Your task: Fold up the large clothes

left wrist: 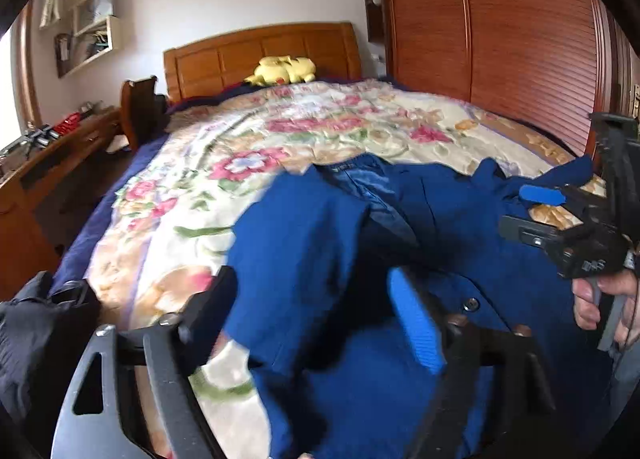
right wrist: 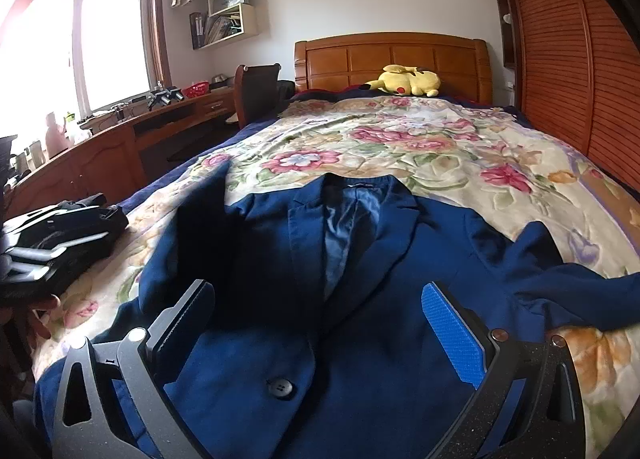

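Blue blazer (right wrist: 360, 259) lies front-up on the floral quilt (right wrist: 440, 147); we hold our left gripper (left wrist: 320, 323) and right gripper (right wrist: 332, 323) spread wide above it, gripping nothing

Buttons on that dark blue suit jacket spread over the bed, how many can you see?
1 in the right wrist view: a dark round button low on the front of the dark blue suit jacket, near the hem, below the lapels. Others may be hidden under folds.

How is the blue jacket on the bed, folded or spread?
Partly folded: the dark blue suit jacket lies front up on the floral bedspread, one sleeve laid across its chest, the other sleeve still out.
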The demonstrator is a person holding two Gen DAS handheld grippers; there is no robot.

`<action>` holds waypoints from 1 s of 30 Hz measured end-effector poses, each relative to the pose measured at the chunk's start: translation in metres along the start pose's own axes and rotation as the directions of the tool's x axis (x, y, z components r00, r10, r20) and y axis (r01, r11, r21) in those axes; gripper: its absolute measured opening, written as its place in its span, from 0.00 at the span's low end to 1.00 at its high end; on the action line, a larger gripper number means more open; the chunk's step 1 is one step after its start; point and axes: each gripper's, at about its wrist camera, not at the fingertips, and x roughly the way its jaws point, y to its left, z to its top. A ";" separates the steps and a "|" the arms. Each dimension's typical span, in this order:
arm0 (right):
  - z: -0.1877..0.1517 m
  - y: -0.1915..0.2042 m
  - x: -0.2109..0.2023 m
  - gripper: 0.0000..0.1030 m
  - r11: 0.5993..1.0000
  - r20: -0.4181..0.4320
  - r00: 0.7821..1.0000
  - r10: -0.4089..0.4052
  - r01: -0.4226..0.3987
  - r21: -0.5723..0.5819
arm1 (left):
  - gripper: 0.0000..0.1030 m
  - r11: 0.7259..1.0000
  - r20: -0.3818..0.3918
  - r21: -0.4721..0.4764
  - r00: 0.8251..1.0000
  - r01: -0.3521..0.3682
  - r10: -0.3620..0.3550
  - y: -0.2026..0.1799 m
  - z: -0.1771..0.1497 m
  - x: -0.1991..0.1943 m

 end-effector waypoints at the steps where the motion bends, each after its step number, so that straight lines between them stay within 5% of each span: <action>1: 0.000 0.001 0.001 1.00 1.000 0.001 1.000 0.001 -0.001 -0.001 | 0.79 1.000 0.015 -0.012 1.000 -0.009 0.009 0.006 -0.002 -0.008; 12: 0.012 0.037 0.012 1.00 0.994 -0.015 0.996 0.088 -0.088 -0.063 | 0.83 0.991 0.073 -0.117 0.995 -0.063 0.072 0.057 -0.038 -0.052; 20: 0.023 0.085 0.049 0.98 0.968 -0.112 0.984 0.136 -0.156 -0.198 | 0.92 0.982 0.092 -0.157 0.989 -0.101 0.116 0.082 -0.053 -0.057; 30: 0.020 0.125 0.134 0.93 0.914 -0.314 0.932 0.178 -0.275 -0.298 | 0.92 0.972 0.100 -0.216 0.989 -0.089 0.113 0.115 -0.065 -0.059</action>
